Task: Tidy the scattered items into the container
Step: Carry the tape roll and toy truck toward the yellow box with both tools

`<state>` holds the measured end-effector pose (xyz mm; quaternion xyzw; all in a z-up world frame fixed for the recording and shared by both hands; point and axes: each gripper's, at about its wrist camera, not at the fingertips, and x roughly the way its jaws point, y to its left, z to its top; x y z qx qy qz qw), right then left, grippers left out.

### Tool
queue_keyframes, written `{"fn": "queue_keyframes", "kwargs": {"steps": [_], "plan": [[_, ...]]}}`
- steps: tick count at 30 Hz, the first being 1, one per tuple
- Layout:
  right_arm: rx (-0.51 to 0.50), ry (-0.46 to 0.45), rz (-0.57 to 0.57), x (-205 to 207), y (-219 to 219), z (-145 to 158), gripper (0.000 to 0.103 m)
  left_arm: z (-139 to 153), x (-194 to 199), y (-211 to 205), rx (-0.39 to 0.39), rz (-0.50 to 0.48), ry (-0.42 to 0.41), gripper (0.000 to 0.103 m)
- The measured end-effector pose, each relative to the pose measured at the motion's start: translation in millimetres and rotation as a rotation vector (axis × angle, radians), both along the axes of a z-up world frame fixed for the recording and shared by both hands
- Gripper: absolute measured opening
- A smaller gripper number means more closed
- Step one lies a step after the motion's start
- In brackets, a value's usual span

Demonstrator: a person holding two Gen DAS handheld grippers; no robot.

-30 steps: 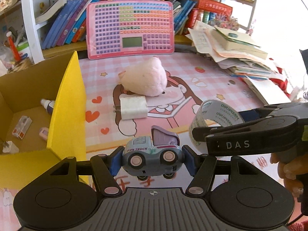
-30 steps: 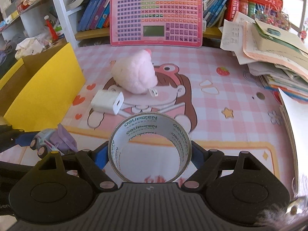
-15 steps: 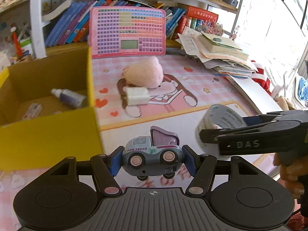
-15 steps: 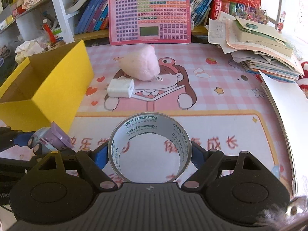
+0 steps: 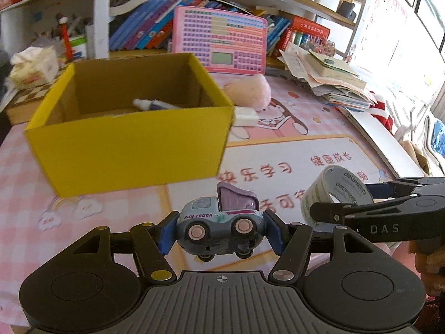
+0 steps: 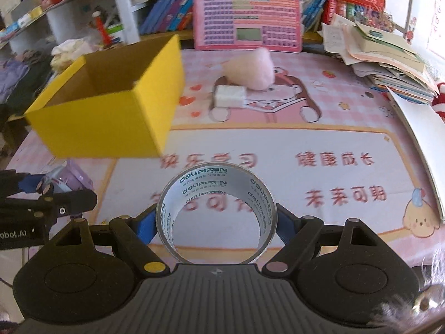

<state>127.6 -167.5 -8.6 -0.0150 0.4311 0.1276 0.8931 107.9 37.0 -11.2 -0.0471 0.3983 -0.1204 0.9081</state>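
A grey-blue toy truck (image 5: 219, 226) with pink wheels and a raised purple bed, lettered "FUN TRUCK", is clamped sideways in the left gripper (image 5: 219, 233), held off the desk (image 5: 292, 153) in front of the yellow box (image 5: 130, 144). A roll of clear tape (image 6: 216, 214) printed "delipizen" is pinched by its outer rim in the right gripper (image 6: 216, 224), hole facing the camera, in front and to the right of the box. One truck, one tape roll and one box are counted. The box is open-topped, brown cardboard inside, with one white-capped bottle (image 5: 155, 104) seen lying in it. Just right of the box, one white charger block (image 6: 230, 96) is seen on the pink cartoon mat, touching one pink plush toy (image 6: 251, 68) behind it. Behind the box, a pink keyboard toy (image 6: 247, 18) is leaned against a shelf of books (image 6: 167, 8). Far right of the box, a stack of papers (image 6: 389, 55) is piled. The truck's path to the box is blocked only by the near yellow wall.
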Motion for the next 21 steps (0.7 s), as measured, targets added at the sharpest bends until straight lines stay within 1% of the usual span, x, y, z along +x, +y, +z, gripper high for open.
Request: {"fn": "queue_keyframes", "kwargs": {"steps": [6, 12, 21], "plan": [[-0.006, 0.001, 0.048, -21.9, 31.9, -1.1, 0.082, 1.4, -23.4, 30.6, -0.013, 0.044, -0.01, 0.064], [-0.015, -0.001, 0.12, -38.2, 65.9, 0.6, 0.082, 3.0, -45.1, 58.2, -0.025, 0.092, -0.026, 0.064], [-0.041, -0.016, 0.241, -48.0, 109.2, 6.1, 0.082, 8.1, -67.4, 96.8, -0.055, 0.184, -0.068, 0.064]]}}
